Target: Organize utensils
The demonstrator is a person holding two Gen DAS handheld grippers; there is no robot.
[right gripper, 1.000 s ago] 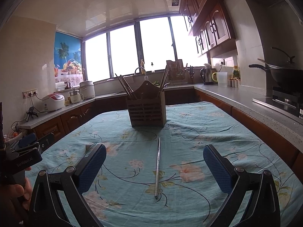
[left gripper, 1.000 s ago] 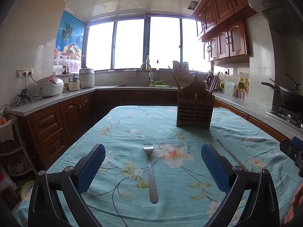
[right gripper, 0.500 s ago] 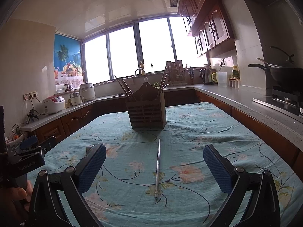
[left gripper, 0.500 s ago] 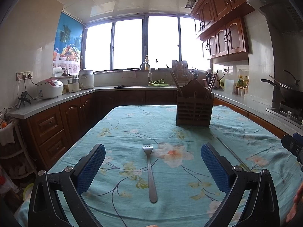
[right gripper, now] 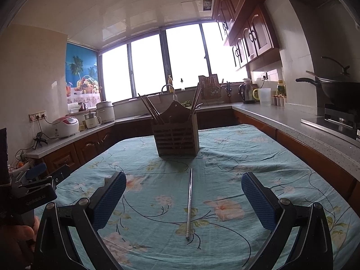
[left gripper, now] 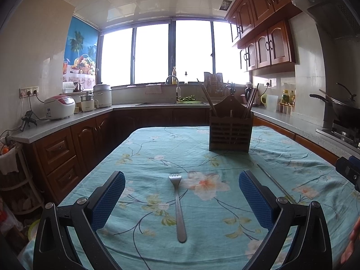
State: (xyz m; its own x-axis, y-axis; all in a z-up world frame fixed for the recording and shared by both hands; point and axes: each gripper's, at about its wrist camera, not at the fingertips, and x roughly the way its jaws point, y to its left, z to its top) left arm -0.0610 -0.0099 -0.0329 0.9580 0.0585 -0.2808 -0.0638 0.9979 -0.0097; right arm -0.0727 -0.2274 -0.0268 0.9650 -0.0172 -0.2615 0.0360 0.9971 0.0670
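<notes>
Fingers [left gripper: 108, 200] of both grippers gape empty — fork [left gripper: 178, 204] and chopstick [right gripper: 189, 204] lie unobstructed before the wooden holder [right gripper: 176, 139].

Shiny metal fork [left gripper: 178, 204] and chopstick [right gripper: 189, 204] lie on wrinkled matt floral cloth [left gripper: 157, 153]; the slatted utensil holder [right gripper: 175, 138] looks like dark wood.

Fork [left gripper: 178, 204] left of chopstick [left gripper: 275, 183]
</notes>
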